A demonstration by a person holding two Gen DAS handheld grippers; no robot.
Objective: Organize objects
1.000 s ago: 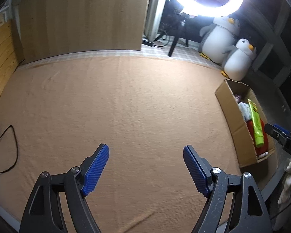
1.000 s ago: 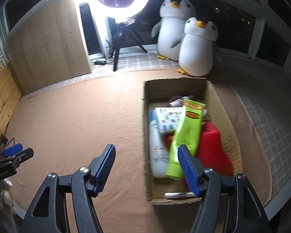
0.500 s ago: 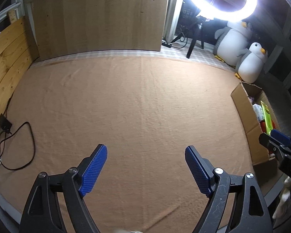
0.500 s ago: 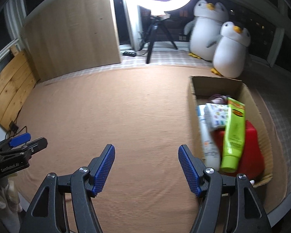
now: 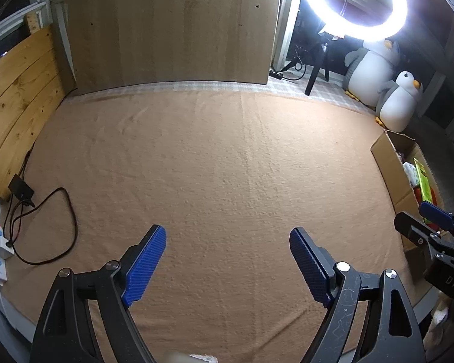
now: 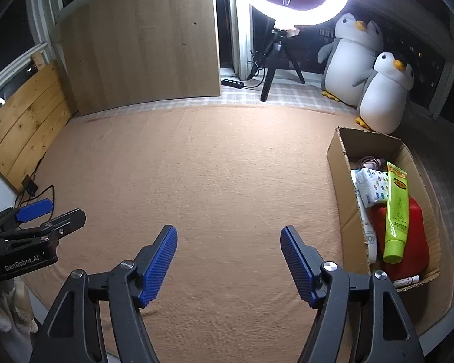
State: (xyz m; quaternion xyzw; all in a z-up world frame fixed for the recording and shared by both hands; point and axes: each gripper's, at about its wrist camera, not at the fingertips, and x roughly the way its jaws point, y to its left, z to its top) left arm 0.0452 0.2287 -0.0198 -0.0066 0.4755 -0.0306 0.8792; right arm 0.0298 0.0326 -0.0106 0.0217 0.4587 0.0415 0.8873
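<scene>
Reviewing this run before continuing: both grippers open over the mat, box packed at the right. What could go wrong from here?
1. The green tube lies loose atop the red container in the cardboard box; reaching in could knock it askew.
2. The black cable loops onto the mat near the left gripper; it could snag.

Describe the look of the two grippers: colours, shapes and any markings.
Both are black clamp-style frames with triangular cut-outs and silver rivets. The left gripper has two fingers faced with ribbed blue pads; the right gripper matches it. Seen from the side, the left one's body reads "GenRobot.AI" in white, and the right one's shows "DAS". No cables or sleeves show on them.
</scene>
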